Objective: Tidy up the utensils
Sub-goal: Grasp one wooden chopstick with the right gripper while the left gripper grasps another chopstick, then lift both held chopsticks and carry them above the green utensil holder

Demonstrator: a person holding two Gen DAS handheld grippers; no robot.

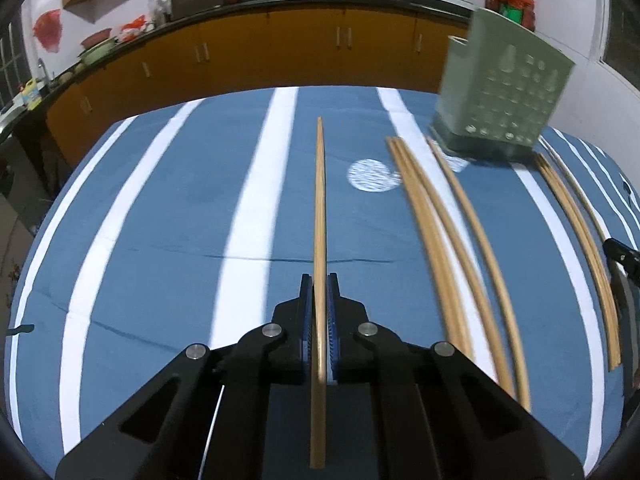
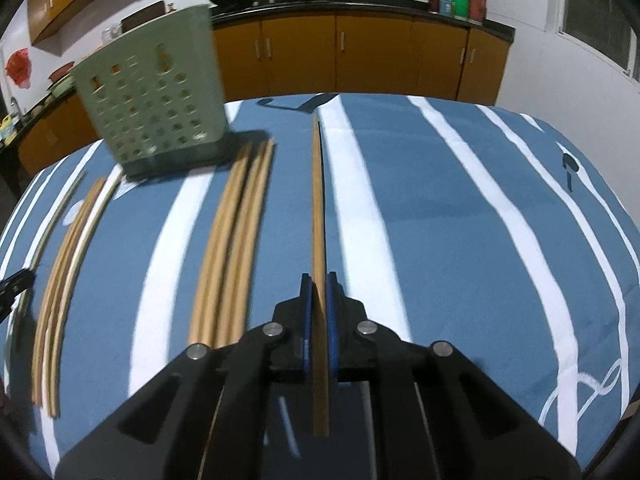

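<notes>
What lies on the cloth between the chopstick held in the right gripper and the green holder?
In the right wrist view, a bundle of loose chopsticks lies on the striped cloth between the held chopstick and the green holder, its far ends near the holder's base.

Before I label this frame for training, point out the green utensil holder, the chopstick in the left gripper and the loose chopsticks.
green utensil holder (image 2: 156,108), right wrist view, perforated front wall.
chopstick (image 1: 319,208) in left gripper (image 1: 319,286), left wrist view, mid-shaft.
loose chopsticks (image 2: 236,232), right wrist view, middle of bundle.
</notes>
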